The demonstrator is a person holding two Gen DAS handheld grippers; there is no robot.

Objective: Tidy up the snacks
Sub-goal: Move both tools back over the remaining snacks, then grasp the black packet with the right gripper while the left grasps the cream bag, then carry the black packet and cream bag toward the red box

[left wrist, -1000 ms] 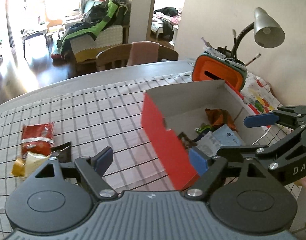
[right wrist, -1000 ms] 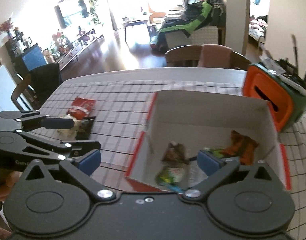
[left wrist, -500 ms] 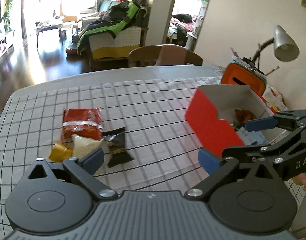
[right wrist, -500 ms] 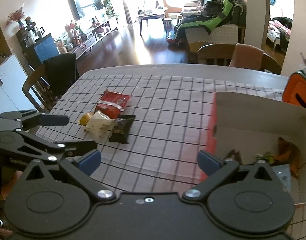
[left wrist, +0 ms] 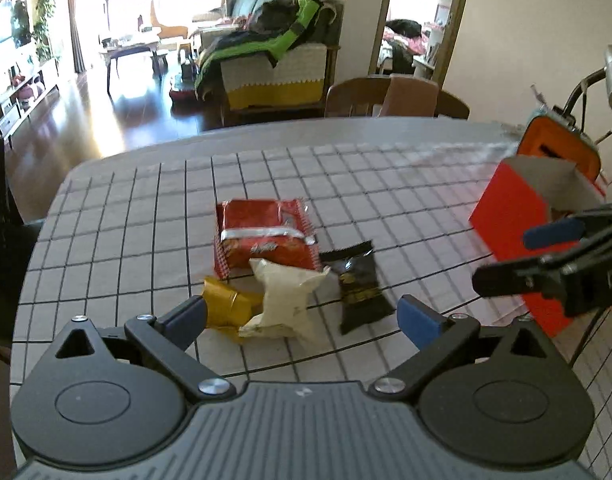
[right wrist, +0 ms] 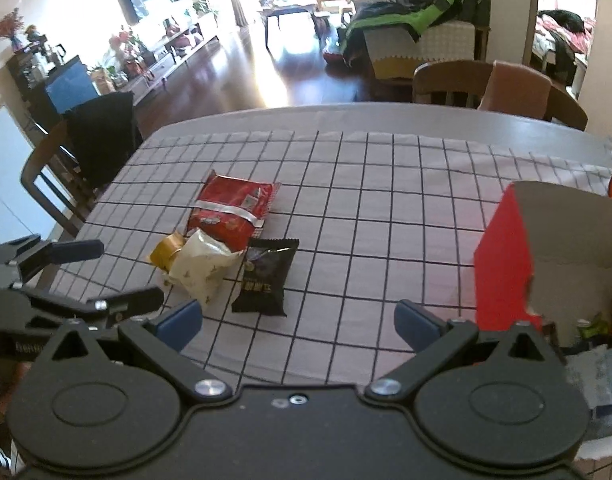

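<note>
Both my tongs are spread and empty. The snack pile (left wrist: 290, 268) lies well left of the red box (right wrist: 505, 264); my left tongs (left wrist: 300, 312) hover nearest, the cream packet (left wrist: 286, 300) running lengthwise straight ahead of them.

We see four snacks bunched mid-cloth (left wrist: 154, 216). The big packet (left wrist: 266, 236) lies at twelve o'clock of the bunch, the pale pouch (left wrist: 284, 300) touching its near edge. The small wrapper (left wrist: 222, 308) sits at nine o'clock of the pouch, the dark sachet (left wrist: 359, 284) at three. The box (left wrist: 509, 224) stands well apart at three o'clock, with a chair (left wrist: 381, 96) behind the table.
</note>
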